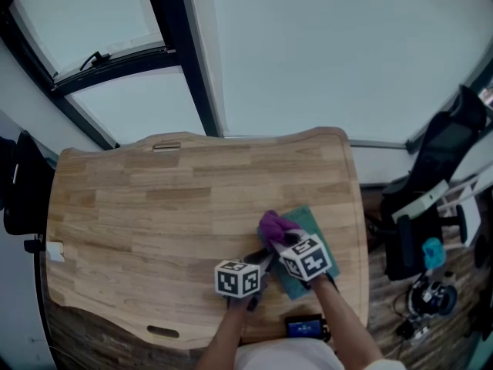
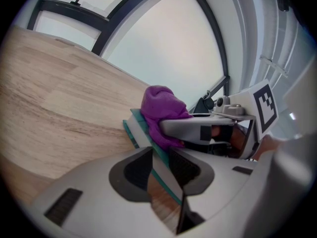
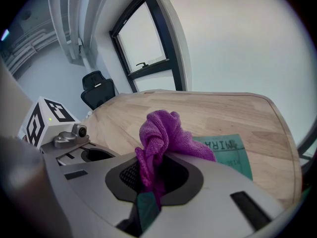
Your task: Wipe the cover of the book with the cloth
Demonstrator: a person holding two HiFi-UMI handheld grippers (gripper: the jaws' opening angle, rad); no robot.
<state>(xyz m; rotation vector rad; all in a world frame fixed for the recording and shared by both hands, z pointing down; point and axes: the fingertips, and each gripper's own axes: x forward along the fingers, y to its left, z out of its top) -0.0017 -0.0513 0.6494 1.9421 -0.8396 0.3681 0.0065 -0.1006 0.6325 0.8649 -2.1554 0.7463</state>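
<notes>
The right gripper (image 3: 153, 175) is clamped on a purple cloth (image 3: 163, 133), which bunches up out of its jaws in a loose, crumpled knot. The cloth rests on the book (image 3: 230, 150) at the left part of its cover. The left gripper (image 2: 161, 165) sits just beside it on the left, its jaws closed on the near left edge of the book, with the white page block and thin cover between the pads.

The book is slim, with a flat teal cover that has pale lettering near one end. It lies on the near right part of the table (image 1: 154, 206), close to the near edge.

The table is light wood in long planks, with rounded corners, and bare over its left and far parts. Beyond its far edge stand large windows (image 1: 308, 45) with dark frames. A black office chair (image 1: 23, 183) stands off the left side, and another dark chair (image 1: 447, 153) among cables on the right.
</notes>
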